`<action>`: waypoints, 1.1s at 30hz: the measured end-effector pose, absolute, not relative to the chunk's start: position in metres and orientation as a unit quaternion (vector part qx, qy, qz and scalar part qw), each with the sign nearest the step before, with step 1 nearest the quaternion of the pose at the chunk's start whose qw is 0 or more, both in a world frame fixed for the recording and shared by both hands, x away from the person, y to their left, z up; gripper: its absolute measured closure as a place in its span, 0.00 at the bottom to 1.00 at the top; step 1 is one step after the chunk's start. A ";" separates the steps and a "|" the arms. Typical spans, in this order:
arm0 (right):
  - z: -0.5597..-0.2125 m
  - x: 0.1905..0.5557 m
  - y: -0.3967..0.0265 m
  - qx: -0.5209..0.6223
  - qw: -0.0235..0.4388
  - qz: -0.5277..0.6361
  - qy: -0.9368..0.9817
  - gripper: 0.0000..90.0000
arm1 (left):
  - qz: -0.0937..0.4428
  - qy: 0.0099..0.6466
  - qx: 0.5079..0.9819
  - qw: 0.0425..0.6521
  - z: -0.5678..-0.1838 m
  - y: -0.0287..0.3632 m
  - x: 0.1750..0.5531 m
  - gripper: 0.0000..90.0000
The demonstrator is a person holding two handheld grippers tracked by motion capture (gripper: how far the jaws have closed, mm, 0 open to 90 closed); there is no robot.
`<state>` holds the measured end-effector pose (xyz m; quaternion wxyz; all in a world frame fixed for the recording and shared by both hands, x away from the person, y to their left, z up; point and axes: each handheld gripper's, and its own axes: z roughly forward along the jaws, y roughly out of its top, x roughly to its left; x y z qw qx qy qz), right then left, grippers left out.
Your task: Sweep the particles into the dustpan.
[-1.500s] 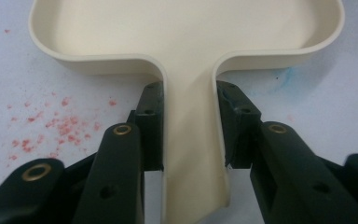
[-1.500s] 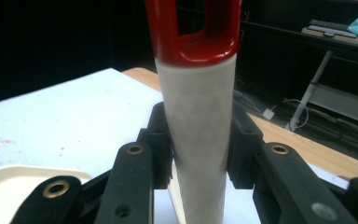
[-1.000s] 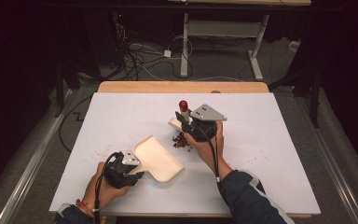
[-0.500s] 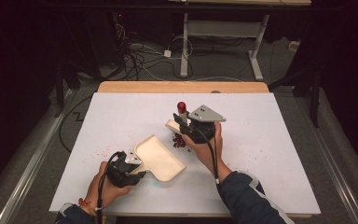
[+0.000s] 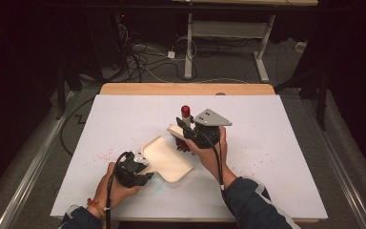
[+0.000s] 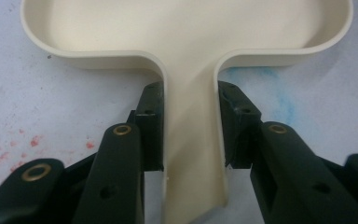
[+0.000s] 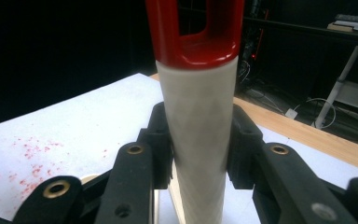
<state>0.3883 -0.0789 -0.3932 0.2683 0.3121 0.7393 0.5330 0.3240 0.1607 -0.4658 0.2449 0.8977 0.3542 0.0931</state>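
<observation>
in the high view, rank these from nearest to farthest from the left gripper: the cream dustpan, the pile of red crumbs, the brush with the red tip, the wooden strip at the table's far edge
1. The cream dustpan: its handle is clamped in the left gripper.
2. The pile of red crumbs: just past the pan's far rim, by the right hand.
3. The brush with the red tip: upright above the crumbs.
4. The wooden strip: along the table's far edge.

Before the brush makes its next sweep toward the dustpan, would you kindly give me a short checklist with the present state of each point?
1. Left tool clamped on the dustpan handle: ok, pads press both sides.
2. Right tool clamped on the brush handle: ok.
3. Dustpan flat on the table: cannot tell.
4. Red crumbs lie close to the dustpan, by the brush head: ok.
5. Dustpan holds nothing yet: ok, its tray looks bare.
6. Stray red specks left of the dustpan: not ok, outside the sweep.
</observation>
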 end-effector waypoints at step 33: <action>-0.394 0.362 -0.063 0.311 0.265 0.541 0.735 0.76 | 0.088 0.366 0.896 0.237 -0.470 0.152 0.329 0.71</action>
